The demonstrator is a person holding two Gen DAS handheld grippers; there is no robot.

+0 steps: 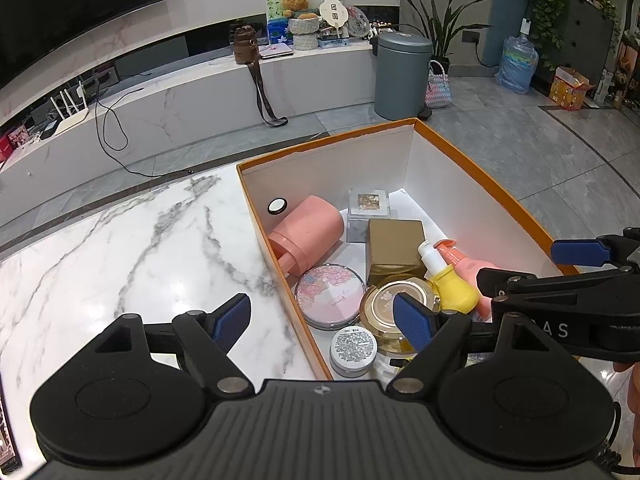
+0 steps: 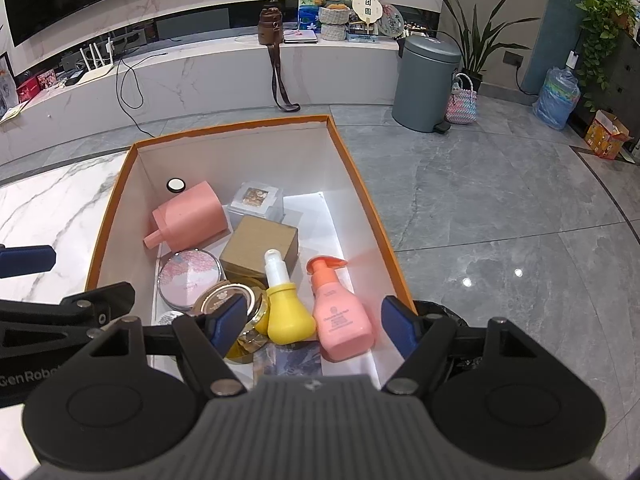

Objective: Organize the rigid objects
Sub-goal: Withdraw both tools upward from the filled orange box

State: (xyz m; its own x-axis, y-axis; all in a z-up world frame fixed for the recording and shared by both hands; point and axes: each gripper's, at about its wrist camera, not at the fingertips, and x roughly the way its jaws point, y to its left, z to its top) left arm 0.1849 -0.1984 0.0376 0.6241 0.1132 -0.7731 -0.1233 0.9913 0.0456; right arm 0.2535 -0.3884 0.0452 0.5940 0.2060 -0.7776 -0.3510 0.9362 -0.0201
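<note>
- Both claws, left claw [image 1: 322,320] and right claw [image 2: 312,320], hang spread and empty over the orange-rimmed cardboard box [image 2: 372,216] on the white marble bench [image 1: 100,248].
- The pink plastic pump bottle [image 2: 340,316] lies near-right inside; I'd straddle its body squarely before pinching.

Both wrist cameras look steeply down and forward, close over an orange box [image 1: 472,176] of toiletries. The left view sits at its seven o'clock, the right at its six; both share the box.
</note>
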